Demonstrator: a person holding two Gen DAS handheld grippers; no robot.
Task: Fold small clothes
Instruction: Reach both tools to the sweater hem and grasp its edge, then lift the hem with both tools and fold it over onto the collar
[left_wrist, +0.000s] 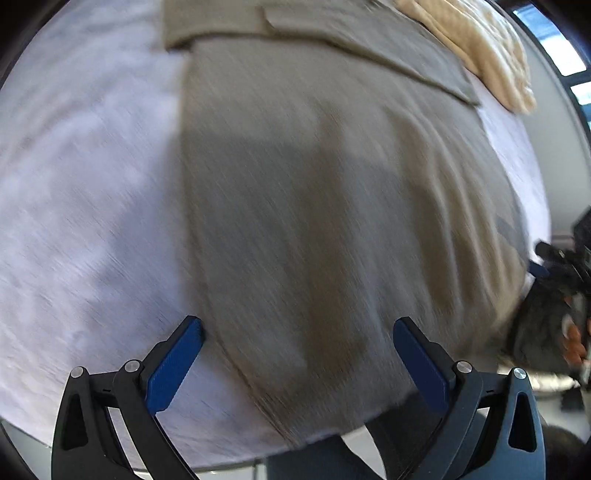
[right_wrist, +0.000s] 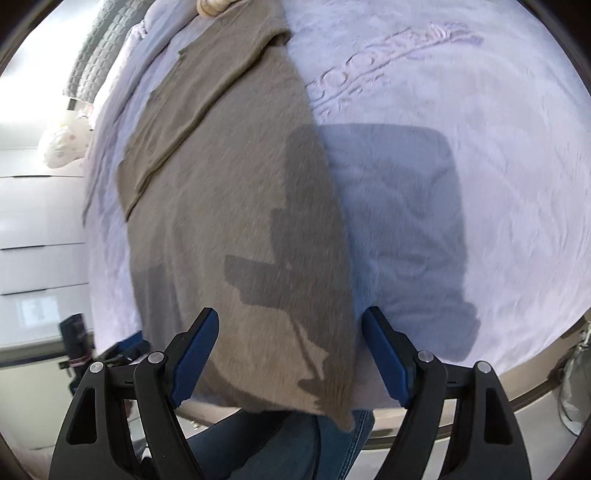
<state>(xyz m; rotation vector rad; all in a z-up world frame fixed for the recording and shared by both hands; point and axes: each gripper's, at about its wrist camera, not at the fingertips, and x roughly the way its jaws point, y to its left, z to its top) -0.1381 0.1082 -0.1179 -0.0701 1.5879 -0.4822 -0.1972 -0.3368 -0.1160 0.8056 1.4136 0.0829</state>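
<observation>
On the lavender bedspread (right_wrist: 461, 92), the taupe garment (right_wrist: 240, 206) lies below the open right tool (right_wrist: 290, 354).

A bed with a pale lilac cover (right_wrist: 480, 110) fills both views, sunlit, with hard shadows. At nine o'clock in the right wrist view stand white drawers (right_wrist: 37, 229); a grey quilted blanket (right_wrist: 96, 48) lies at eleven. Bright windows (left_wrist: 554, 48) show at two o'clock in the left wrist view.

I see a bed covered by a pale lavender plush blanket (right_wrist: 443, 92) with an embossed pattern. A taupe knit garment (right_wrist: 240, 221) lies flat on it, its hem hanging over the near edge. A cream quilted cloth (left_wrist: 480, 48) lies toward the far edge.
</observation>
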